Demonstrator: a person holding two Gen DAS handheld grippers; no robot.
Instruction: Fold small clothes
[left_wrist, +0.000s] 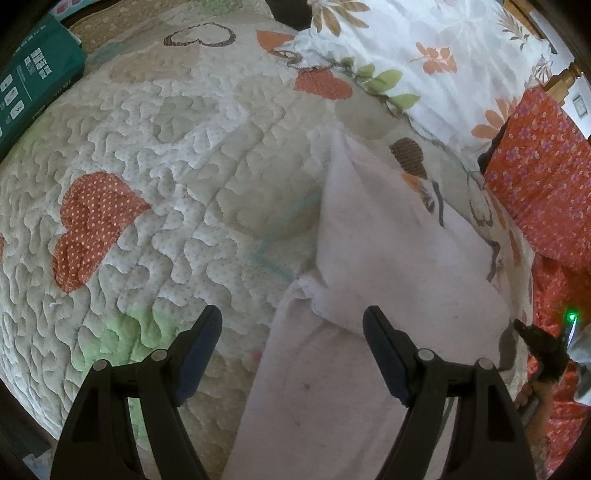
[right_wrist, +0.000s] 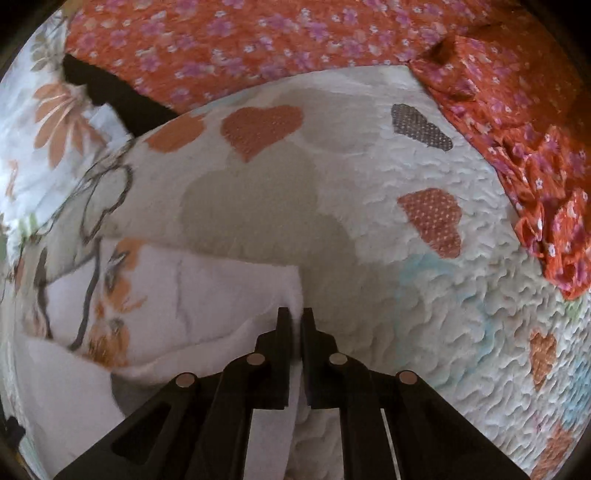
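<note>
**A:** Which step are we in?

**B:** Mid-fold, I'd judge. The right gripper (right_wrist: 295, 319) has its fingers pressed together on an edge of the white garment (right_wrist: 207, 295); a thin strip of the cloth runs down between them towards the camera. The rest of the garment spreads to the left of those fingers, lying on the quilted bed cover (right_wrist: 443, 295), with a printed flower pattern showing on part of it.

**A:** And the other one?

**B:** The left gripper (left_wrist: 291, 325) has its fingers wide apart and holds nothing. The garment (left_wrist: 388, 258) lies partly between them and runs ahead and to the right of the right-hand finger, one flap already doubled over another. Only bare quilt lies by the left-hand finger.

**A:** So what does the next move call for?

**B:** Probably carrying the pinched edge across the garment to meet the far side, keeping the cloth taut enough not to bunch. The open gripper could drop onto the lower layer to pin it, or take a second corner so the edge travels evenly.

**A:** Anything near to catch on?

**B:** An orange flowered cloth (right_wrist: 517, 129) lies ahead and to the right of the right fingers, well apart from the garment. A floral pillow (left_wrist: 424, 44) sits ahead of the left fingers, beyond the garment.
</note>
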